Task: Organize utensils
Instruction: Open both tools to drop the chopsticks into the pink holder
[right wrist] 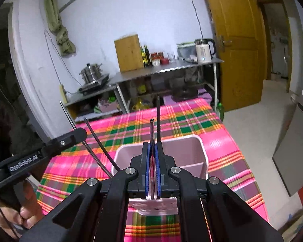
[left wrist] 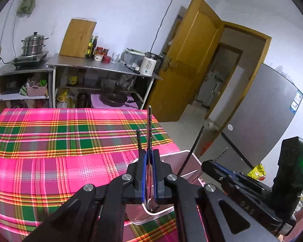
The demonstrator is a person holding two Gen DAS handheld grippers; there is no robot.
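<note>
Left gripper [left wrist: 149, 157] is clenched on a bundle of utensils: a metal handle [left wrist: 149, 125] and a dark stick [left wrist: 139, 141] stand up between its blue pads. Right gripper [right wrist: 152, 151] is likewise clenched on a metal handle [right wrist: 151, 129] and a dark stick [right wrist: 158, 119]. Both are held above a pale pink divided bin [right wrist: 194, 151] that sits on the counter under a pink-green plaid cloth [left wrist: 60, 141], near its right edge. In the right wrist view, the left gripper appears at left with a hand [right wrist: 12, 215] on its grip. A steel shelf unit [left wrist: 103, 66] stands behind.
</note>
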